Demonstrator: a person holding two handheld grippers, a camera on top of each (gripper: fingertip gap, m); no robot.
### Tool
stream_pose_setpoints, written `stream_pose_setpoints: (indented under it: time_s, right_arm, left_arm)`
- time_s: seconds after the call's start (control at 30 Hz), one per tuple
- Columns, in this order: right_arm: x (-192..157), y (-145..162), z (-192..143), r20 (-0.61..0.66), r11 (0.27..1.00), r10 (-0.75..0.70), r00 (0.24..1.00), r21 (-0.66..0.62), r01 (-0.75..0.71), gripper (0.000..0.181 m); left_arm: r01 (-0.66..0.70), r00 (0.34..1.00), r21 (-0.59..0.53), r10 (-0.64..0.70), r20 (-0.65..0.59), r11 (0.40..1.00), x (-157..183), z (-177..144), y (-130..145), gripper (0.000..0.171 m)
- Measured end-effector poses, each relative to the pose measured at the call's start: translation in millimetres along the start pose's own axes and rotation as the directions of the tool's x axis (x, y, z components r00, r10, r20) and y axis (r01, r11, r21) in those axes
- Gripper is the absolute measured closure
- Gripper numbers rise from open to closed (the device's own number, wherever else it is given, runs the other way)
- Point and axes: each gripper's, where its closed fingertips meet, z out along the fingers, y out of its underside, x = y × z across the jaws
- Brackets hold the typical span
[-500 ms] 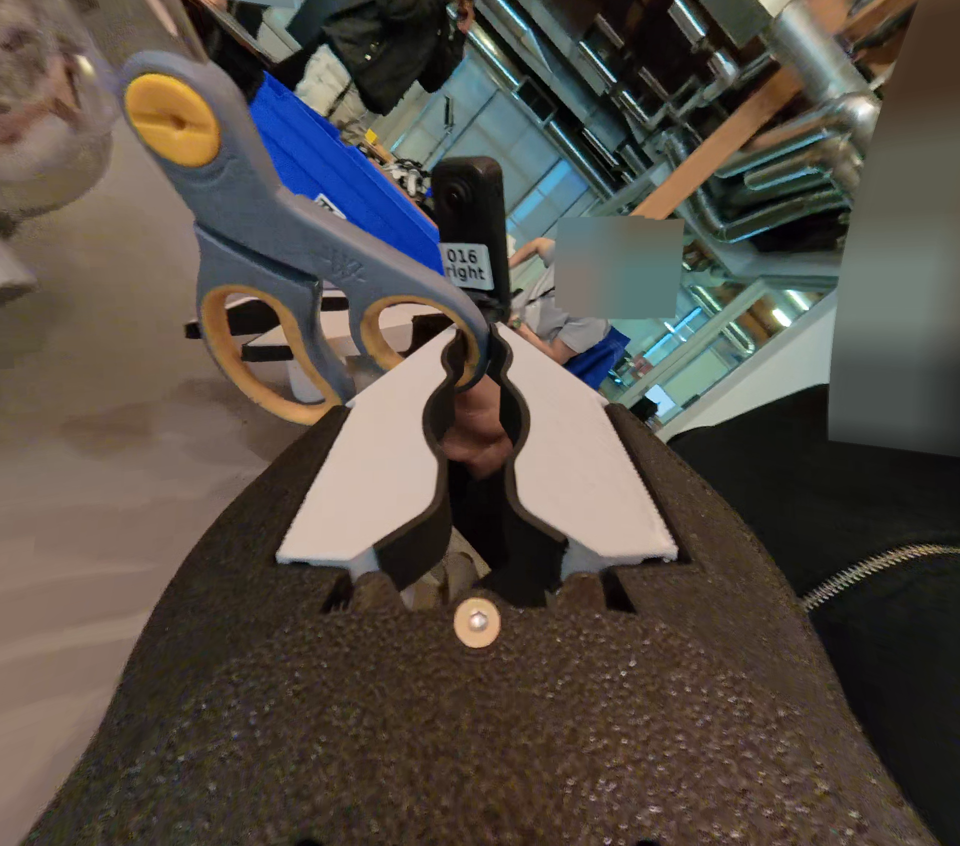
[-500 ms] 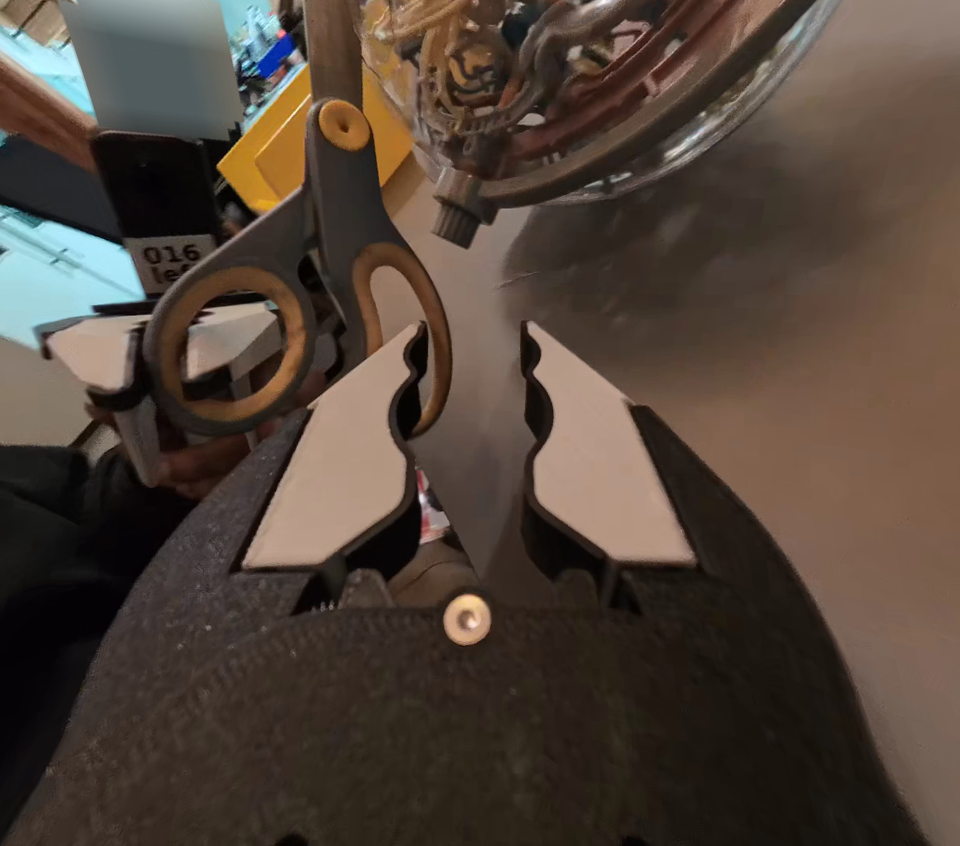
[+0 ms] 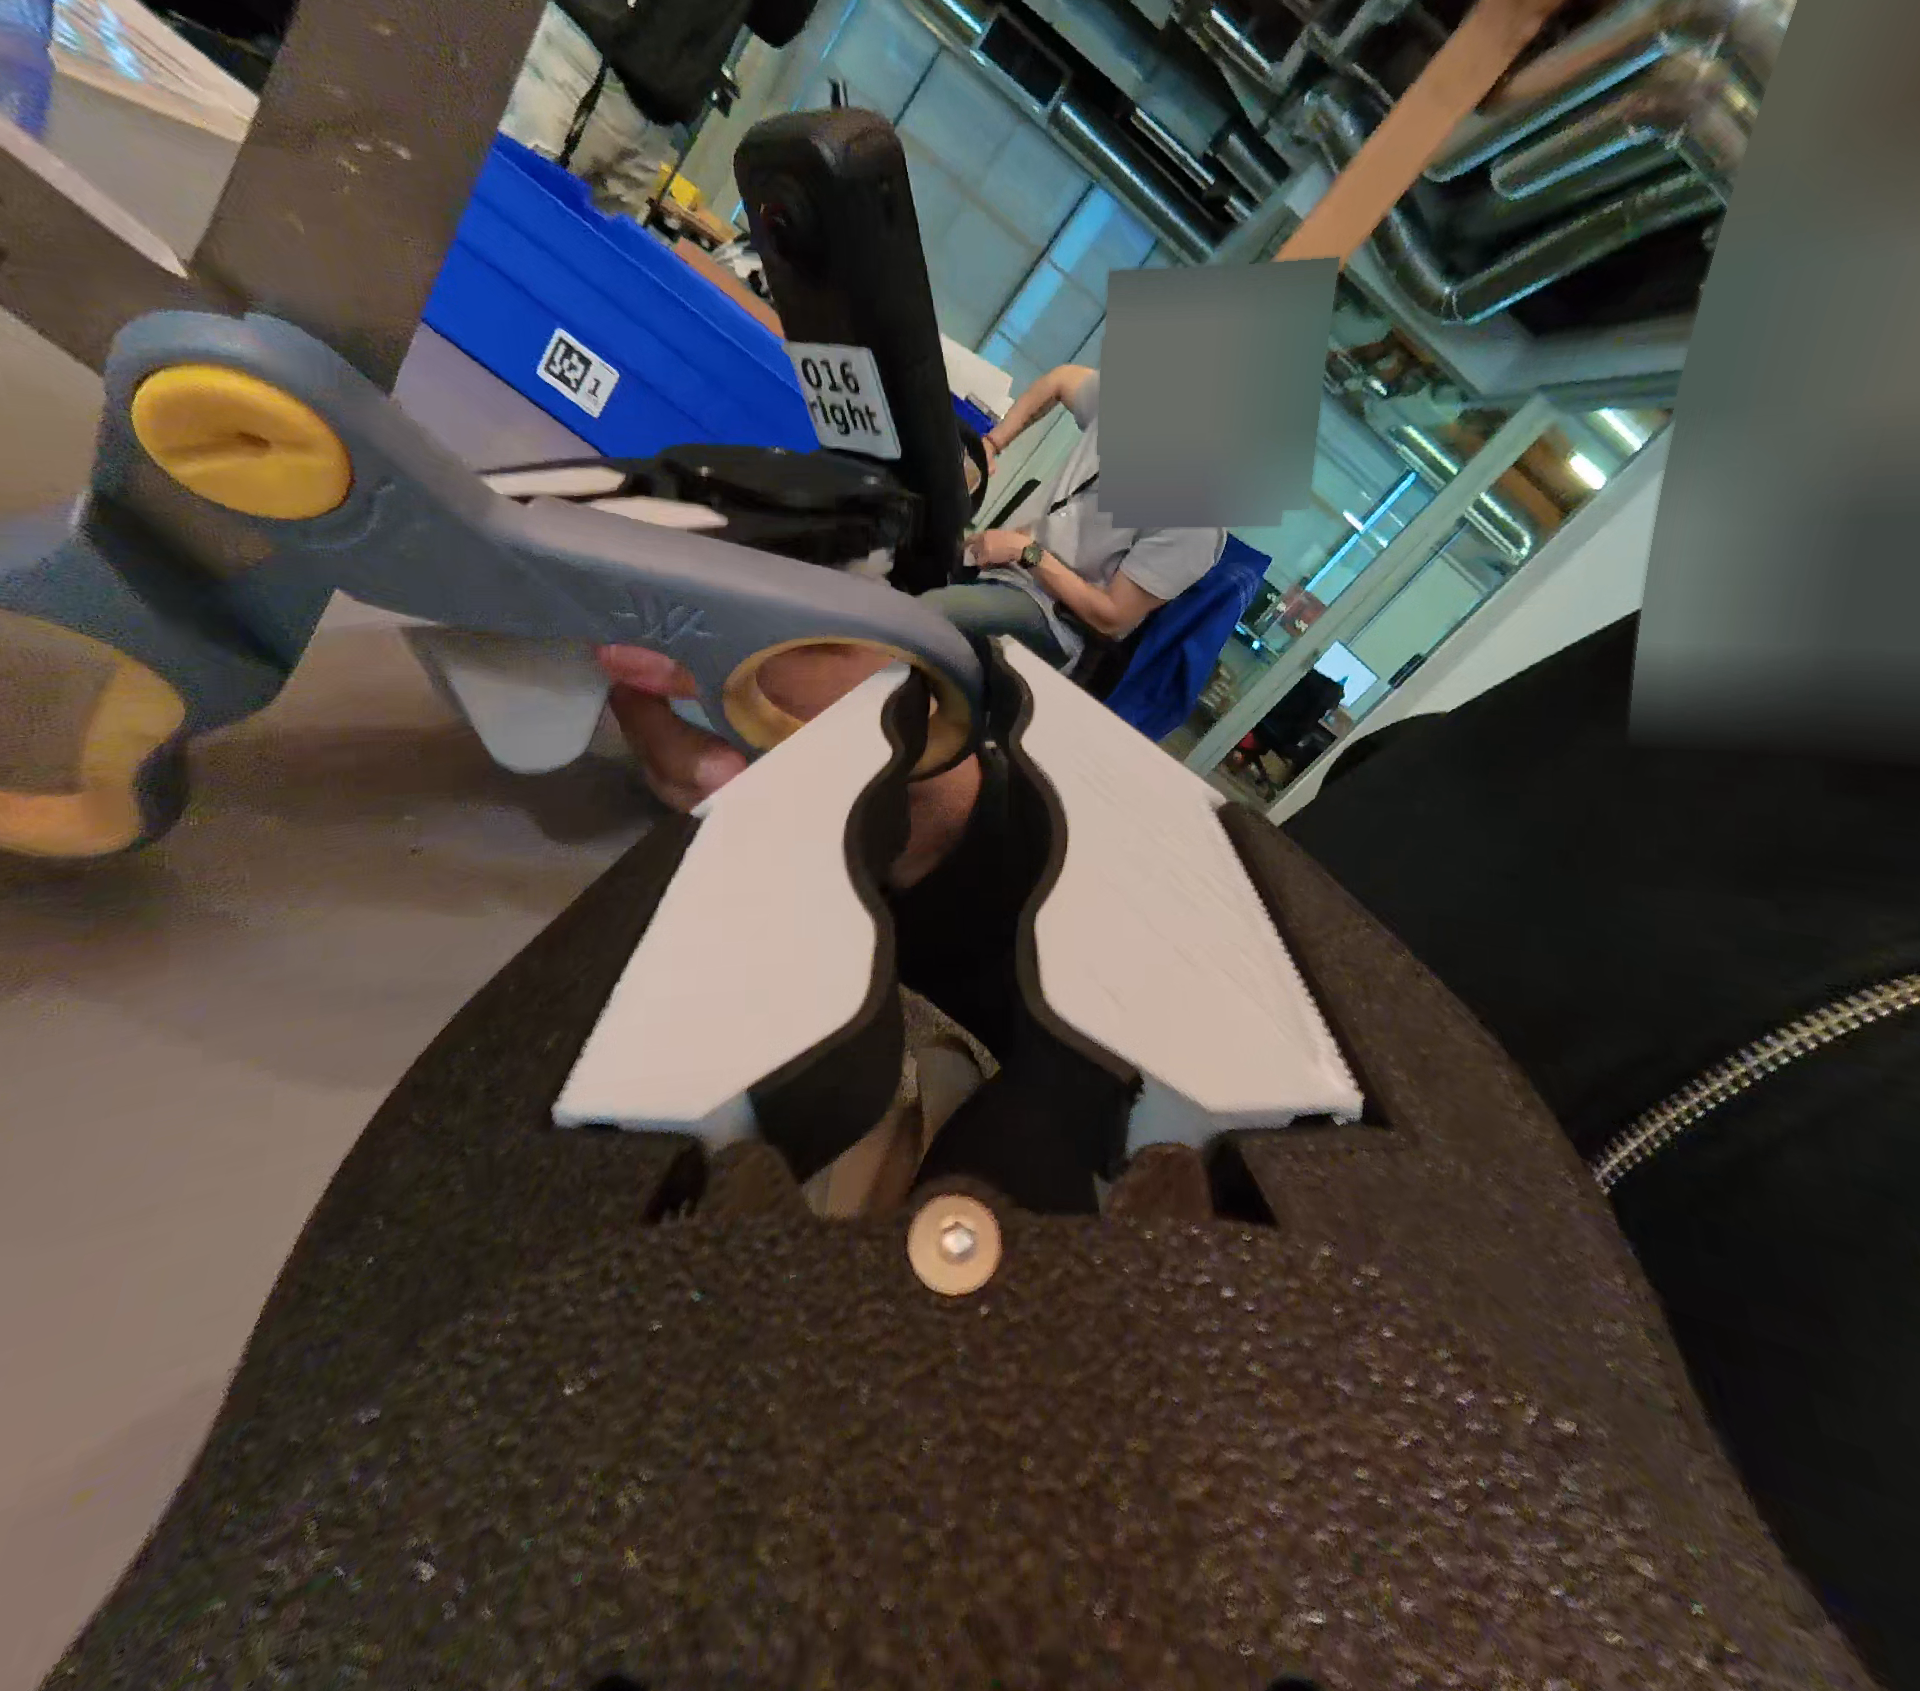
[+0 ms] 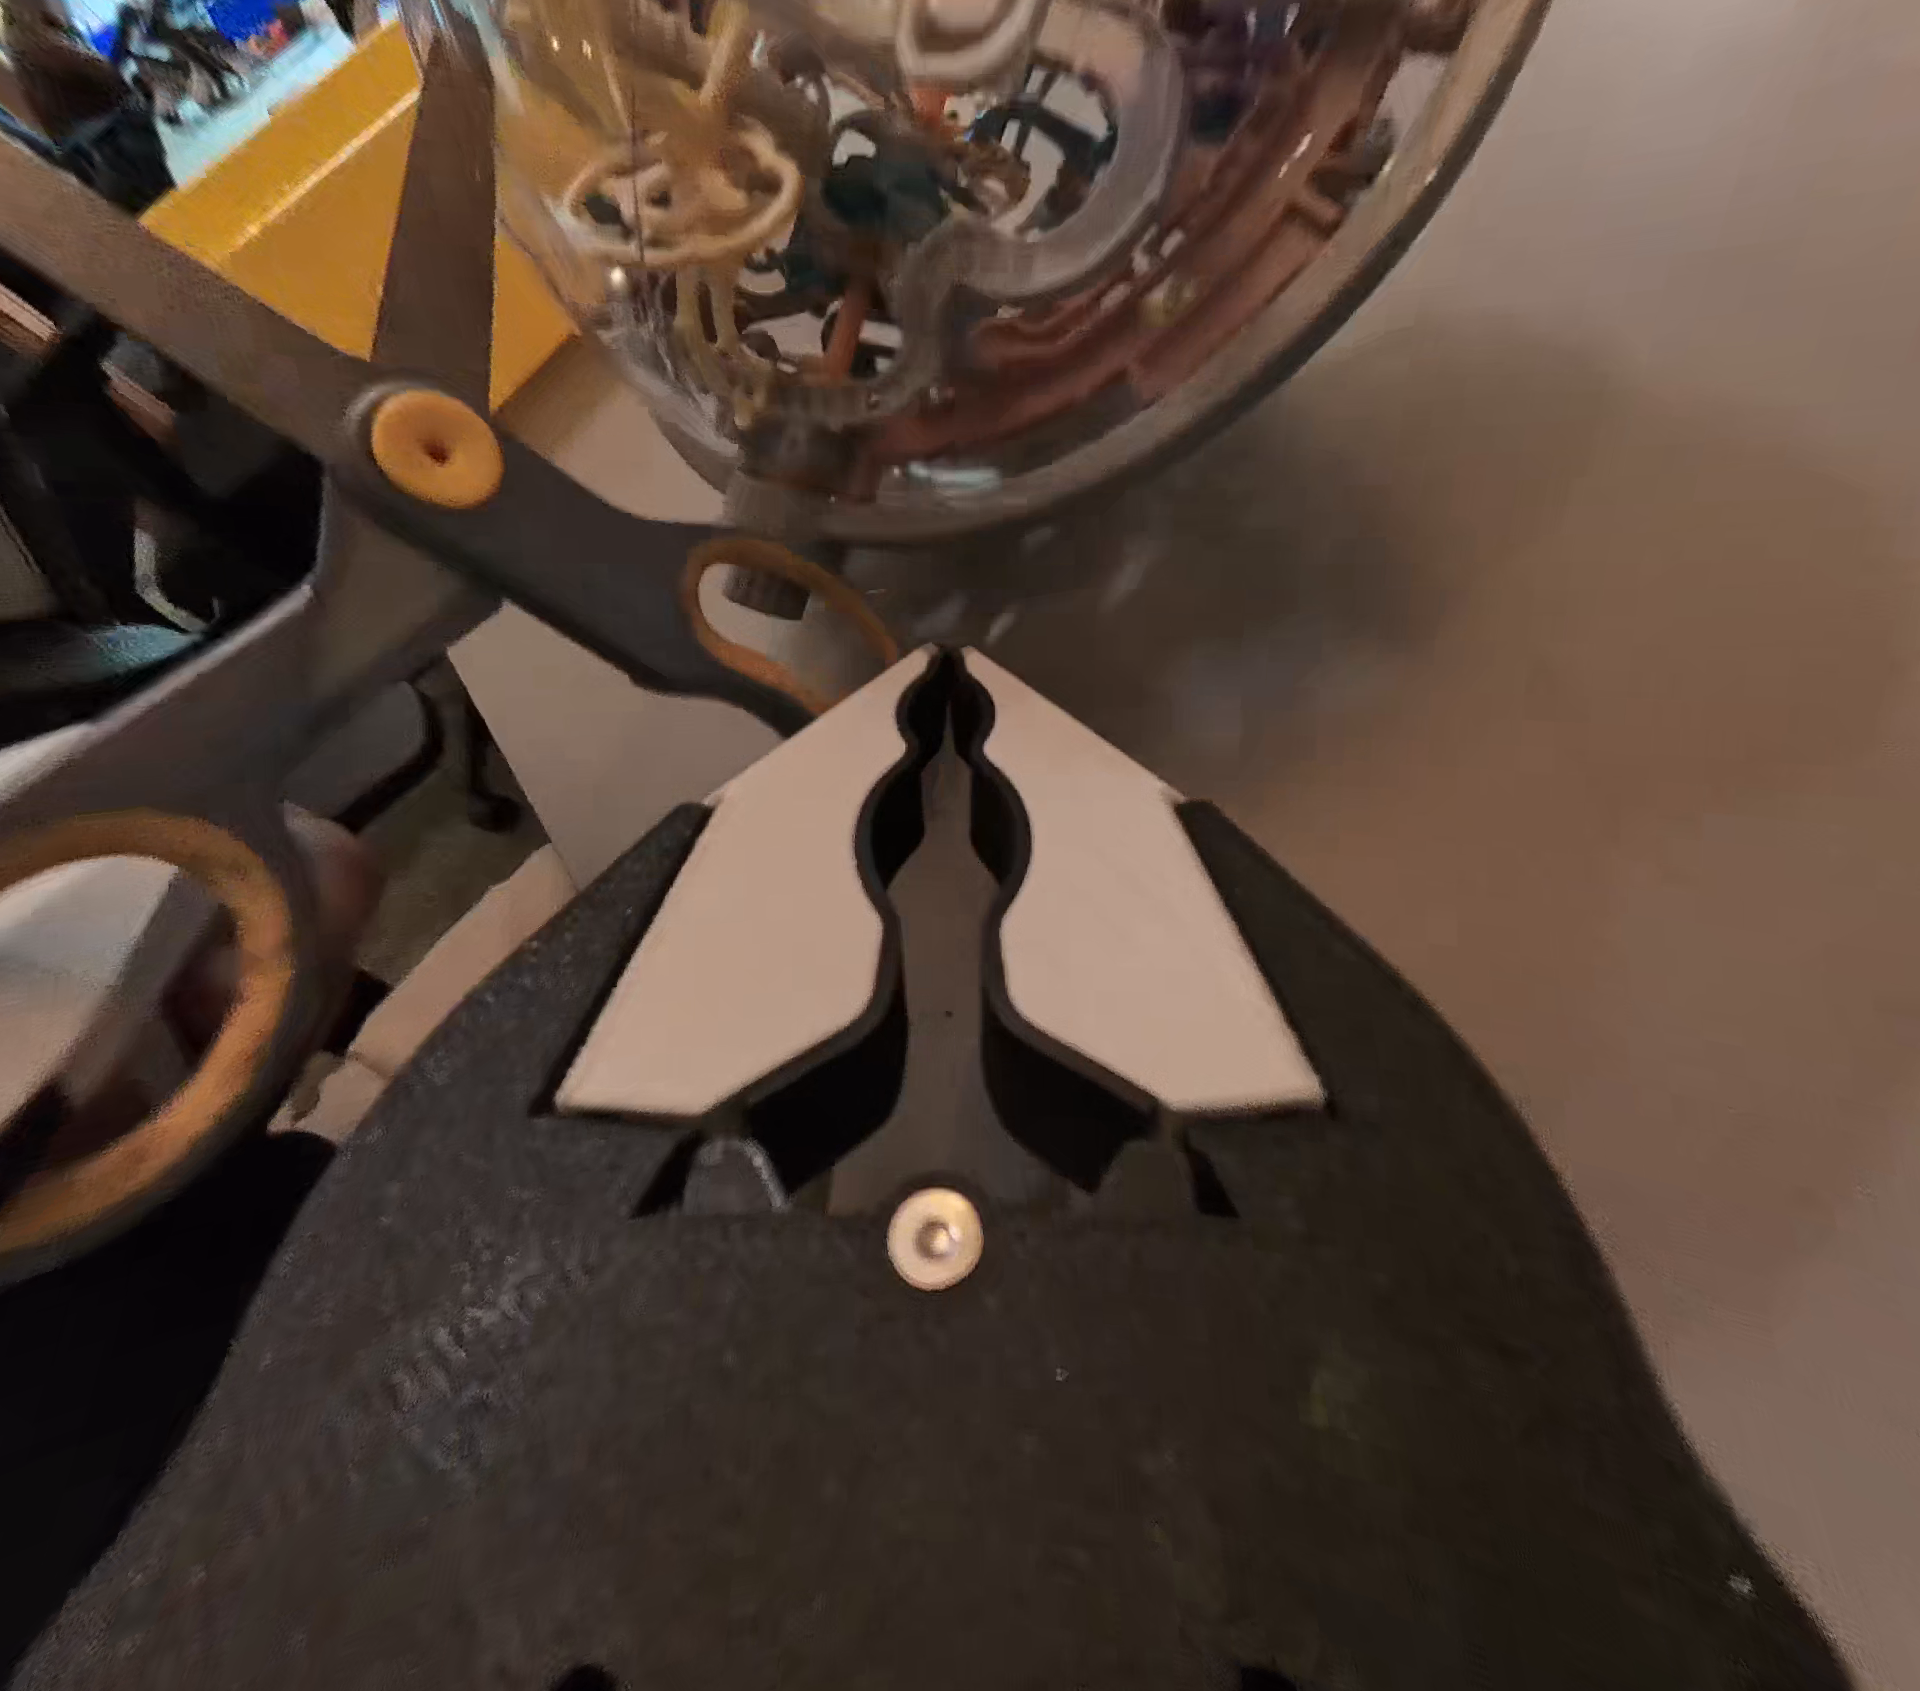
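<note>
You kept the left gripper (image 3: 971, 706) pinched on one handle loop of the scissors (image 3: 499, 540) and the right gripper (image 4: 948, 665) pressed shut on the other loop, w/ blades spread beside the clear ball (image 4: 1039, 135), prob. to work them two-handed.

Grey-handled scissors (image 3: 540, 561) with yellow-lined finger loops, round yellow pivot cap (image 4: 434, 457) and dark steel blades. Held in the air, just beside a clear plastic sphere (image 4: 1351, 291) packed with maze tracks. Blades spread wide in a V: one pointing up along the sphere's side, the other angled away from it. Rounder loop pinched at its rim between the left gripper (image 3: 982, 685) tips. Elongated loop below the sphere, rim at the closed tips of the right gripper (image 4: 945, 654).
</note>
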Motion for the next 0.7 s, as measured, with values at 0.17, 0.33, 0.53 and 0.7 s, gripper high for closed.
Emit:
stream_pose_setpoints:
  time_s: [0.17,0.33,0.53,0.7]
  right_arm:
    - [-4.3,5.7,-7.4,0.041,0.999,-0.032,0.999,-0.004,0.032,0.181]
    - [-41.2,7.4,-14.9,0.236,0.997,-0.072,0.969,0.051,0.062,0.163]
    - [-60.8,21.6,-0.8,0.303,0.994,-0.097,0.948,-0.026,0.11,0.14]
    - [-54.6,19.5,16.4,0.143,0.973,-0.228,0.963,-0.004,0.231,0.14]
  left_arm:
    - [-0.008,1.0,-0.017,0.008,0.021,1.0,-5.2,-0.5,2.6,0.165]
    - [0.0,1.0,-0.001,0.0,0.022,1.0,-5.5,-3.4,-3.0,0.165]
    - [0.019,1.0,0.009,-0.018,-0.006,1.0,-1.8,-3.2,-5.9,0.165]
    - [0.026,1.0,0.007,-0.026,-0.013,1.0,-3.4,-6.7,-8.1,0.165]
